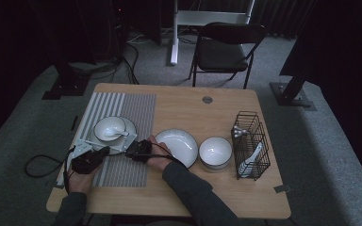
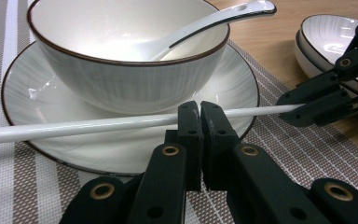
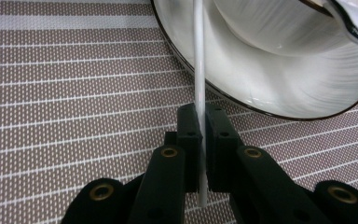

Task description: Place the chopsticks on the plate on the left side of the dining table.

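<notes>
A thin white chopstick [image 2: 74, 127] lies across the near rim of a white saucer [image 2: 28, 93] on the striped placemat [image 1: 136, 108]. The saucer carries a white bowl [image 2: 121, 70] with a white spoon [image 2: 214, 21] in it. My right gripper [image 3: 199, 121] is shut on the chopstick [image 3: 199, 56], which runs lengthwise between its pads; in the left gripper view it [image 2: 303, 109] pinches the stick's right end. My left gripper [image 2: 199, 112] is shut, and the stick passes crosswise just behind its tips, not between them. In the high view both grippers [image 1: 107, 149] [image 1: 128, 152] meet at the saucer's front edge.
Right of the placemat stand a stacked white plate [image 1: 176, 147] and a white bowl [image 1: 215, 151]. A black wire basket [image 1: 250, 136] holding a white spoon [image 1: 252, 157] sits near the table's right edge. A black folding chair [image 1: 226, 47] stands beyond the table.
</notes>
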`<control>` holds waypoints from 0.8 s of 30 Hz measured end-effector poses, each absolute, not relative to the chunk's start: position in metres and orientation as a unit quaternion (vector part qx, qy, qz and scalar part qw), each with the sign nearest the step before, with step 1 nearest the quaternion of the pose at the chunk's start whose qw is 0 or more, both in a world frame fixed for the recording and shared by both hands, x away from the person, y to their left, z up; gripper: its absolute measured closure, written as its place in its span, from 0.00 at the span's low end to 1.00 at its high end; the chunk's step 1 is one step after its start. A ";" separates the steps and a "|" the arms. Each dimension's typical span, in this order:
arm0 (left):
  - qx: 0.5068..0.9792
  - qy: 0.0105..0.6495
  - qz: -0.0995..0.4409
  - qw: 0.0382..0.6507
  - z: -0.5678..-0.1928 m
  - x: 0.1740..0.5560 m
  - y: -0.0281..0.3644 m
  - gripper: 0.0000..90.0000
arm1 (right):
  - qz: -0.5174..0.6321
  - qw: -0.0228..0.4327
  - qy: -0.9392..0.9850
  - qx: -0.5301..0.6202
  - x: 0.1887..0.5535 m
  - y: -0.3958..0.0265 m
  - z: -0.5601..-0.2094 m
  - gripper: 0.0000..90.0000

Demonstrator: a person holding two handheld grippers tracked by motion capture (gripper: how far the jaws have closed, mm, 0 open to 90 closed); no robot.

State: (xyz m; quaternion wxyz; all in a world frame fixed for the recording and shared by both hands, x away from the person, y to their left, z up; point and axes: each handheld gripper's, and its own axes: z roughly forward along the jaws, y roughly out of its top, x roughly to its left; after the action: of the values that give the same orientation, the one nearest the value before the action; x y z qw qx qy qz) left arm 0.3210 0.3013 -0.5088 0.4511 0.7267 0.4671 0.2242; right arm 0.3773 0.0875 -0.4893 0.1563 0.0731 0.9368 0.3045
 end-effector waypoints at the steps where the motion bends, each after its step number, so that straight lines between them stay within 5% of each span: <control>1: 0.728 0.466 0.224 0.450 -0.509 0.322 0.301 0.98 | 0.305 0.157 0.936 0.076 0.377 0.088 -0.489 0.95; 12: 0.728 0.469 0.223 0.448 -0.510 0.325 0.298 0.98 | 0.306 0.154 0.936 0.083 0.377 0.078 -0.483 0.82; 24: 0.732 0.471 0.221 0.440 -0.512 0.327 0.297 0.98 | 0.304 0.170 0.932 0.101 0.383 0.064 -0.480 0.90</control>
State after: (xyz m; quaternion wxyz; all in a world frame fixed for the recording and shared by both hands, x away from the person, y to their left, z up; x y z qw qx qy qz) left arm 0.3274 0.2966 -0.5123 0.4403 0.7317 0.4709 0.2214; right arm 0.3825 0.0643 -0.4803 0.1699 0.1008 0.9320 0.3039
